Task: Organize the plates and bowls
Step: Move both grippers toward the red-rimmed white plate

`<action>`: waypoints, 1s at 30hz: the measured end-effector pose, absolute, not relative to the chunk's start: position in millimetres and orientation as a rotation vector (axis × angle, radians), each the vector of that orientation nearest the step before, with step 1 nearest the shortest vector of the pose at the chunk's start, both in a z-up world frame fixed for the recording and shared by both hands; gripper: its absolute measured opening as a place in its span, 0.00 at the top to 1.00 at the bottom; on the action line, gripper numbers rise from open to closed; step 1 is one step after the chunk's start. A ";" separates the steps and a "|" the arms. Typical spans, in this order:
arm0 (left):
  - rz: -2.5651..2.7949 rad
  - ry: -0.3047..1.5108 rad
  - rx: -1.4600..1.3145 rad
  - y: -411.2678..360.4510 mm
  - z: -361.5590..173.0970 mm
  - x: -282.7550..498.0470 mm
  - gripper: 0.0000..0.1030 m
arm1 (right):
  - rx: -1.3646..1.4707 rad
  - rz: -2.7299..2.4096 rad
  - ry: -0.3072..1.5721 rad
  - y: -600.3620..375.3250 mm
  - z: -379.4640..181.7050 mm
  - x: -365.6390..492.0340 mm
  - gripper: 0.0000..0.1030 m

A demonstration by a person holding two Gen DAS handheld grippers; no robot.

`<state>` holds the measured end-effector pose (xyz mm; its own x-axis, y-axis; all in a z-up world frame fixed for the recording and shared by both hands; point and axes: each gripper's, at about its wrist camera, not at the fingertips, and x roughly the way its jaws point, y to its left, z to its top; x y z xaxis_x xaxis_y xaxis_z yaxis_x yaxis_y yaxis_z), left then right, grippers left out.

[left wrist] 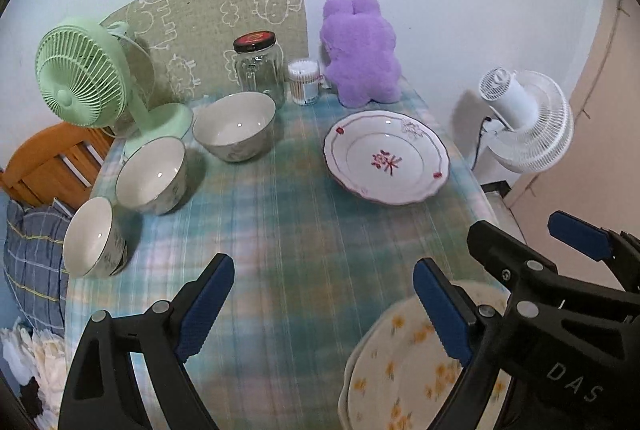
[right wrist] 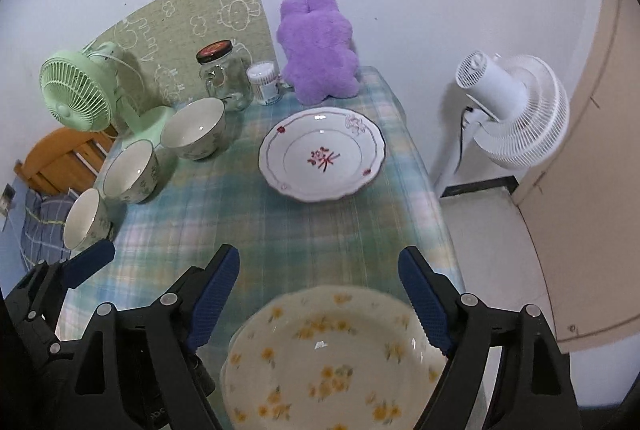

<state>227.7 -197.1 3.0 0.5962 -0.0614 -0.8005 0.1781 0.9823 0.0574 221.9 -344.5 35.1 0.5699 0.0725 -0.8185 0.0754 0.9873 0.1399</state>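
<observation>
Three white bowls stand in a row along the table's left side: a small one (left wrist: 94,238) (right wrist: 86,226), a middle one (left wrist: 154,176) (right wrist: 130,172) and a large one (left wrist: 236,126) (right wrist: 196,128). A white plate with a red character (left wrist: 386,162) (right wrist: 322,154) lies at the far right. A yellow-flowered plate (left wrist: 404,366) (right wrist: 332,362) lies at the near edge. My left gripper (left wrist: 324,310) is open above the cloth, left of that plate. My right gripper (right wrist: 320,298) is open above the flowered plate and also shows in the left wrist view (left wrist: 520,242).
A checked cloth (left wrist: 288,230) covers the table. A green fan (left wrist: 84,78), a glass jar (left wrist: 258,68), a cotton-swab tub (left wrist: 304,82) and a purple plush (left wrist: 360,54) stand along the back. A white floor fan (right wrist: 516,110) stands right of the table. A wooden chair (left wrist: 52,162) is at left.
</observation>
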 end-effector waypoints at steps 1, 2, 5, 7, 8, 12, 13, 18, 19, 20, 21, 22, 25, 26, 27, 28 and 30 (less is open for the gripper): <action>-0.133 0.915 0.135 -201.2 2.2 235.7 0.11 | 0.167 -0.001 0.966 -347.8 33.7 229.2 0.18; -0.123 0.909 0.140 -204.6 1.1 241.6 0.11 | 0.168 0.000 0.961 -351.0 33.1 233.8 0.18; -0.097 0.903 0.144 -214.9 -3.1 261.0 0.11 | 0.156 0.000 0.949 -360.9 29.7 255.7 0.18; -0.082 0.907 0.140 -221.1 -7.9 273.9 0.11 | 0.146 0.021 0.946 -368.0 24.9 274.1 0.18; -0.074 0.911 0.139 -223.9 -10.6 280.9 0.11 | 0.142 0.026 0.947 -370.4 22.7 280.4 0.18; -0.056 0.919 0.130 -231.8 -20.6 305.1 0.12 | 0.141 0.054 0.963 -380.7 9.0 310.1 0.18; -0.055 0.918 0.127 -234.3 -22.9 310.7 0.12 | 0.144 0.059 0.968 -383.7 4.8 319.0 0.18; -0.045 0.922 0.122 -246.1 -37.0 338.0 0.15 | 0.089 0.060 0.952 -387.7 -5.2 348.6 0.18; -0.043 0.927 0.127 -248.9 -41.0 344.1 0.15 | 0.067 0.065 0.947 -387.6 -7.5 354.8 0.18; -0.043 0.931 0.131 -250.5 -43.7 348.3 0.15 | 0.049 0.071 0.943 -387.5 -9.2 359.5 0.18; -0.041 0.936 0.135 -252.7 -46.9 352.7 0.15 | 0.026 0.078 0.938 -387.8 -11.6 365.3 0.18; -0.040 0.941 0.137 -254.6 -50.0 357.6 0.15 | 0.007 0.086 0.934 -388.0 -14.0 370.7 0.18; -0.039 0.963 0.138 -260.1 -60.9 373.8 0.16 | -0.010 0.104 0.944 -391.6 -24.1 388.2 0.18; -0.039 0.971 0.139 -262.4 -64.9 378.5 0.18 | -0.009 0.106 0.951 -393.0 -27.7 393.2 0.18; -0.039 0.977 0.142 -264.4 -68.1 382.2 0.18 | -0.009 0.105 0.960 -394.6 -32.2 398.9 0.18; -0.034 0.982 0.143 -265.9 -71.5 386.1 0.18 | -0.010 0.101 0.969 -395.5 -36.0 403.8 0.18; -0.024 0.987 0.140 -267.9 -77.7 392.9 0.18 | -0.010 0.094 0.980 -397.6 -43.7 412.2 0.18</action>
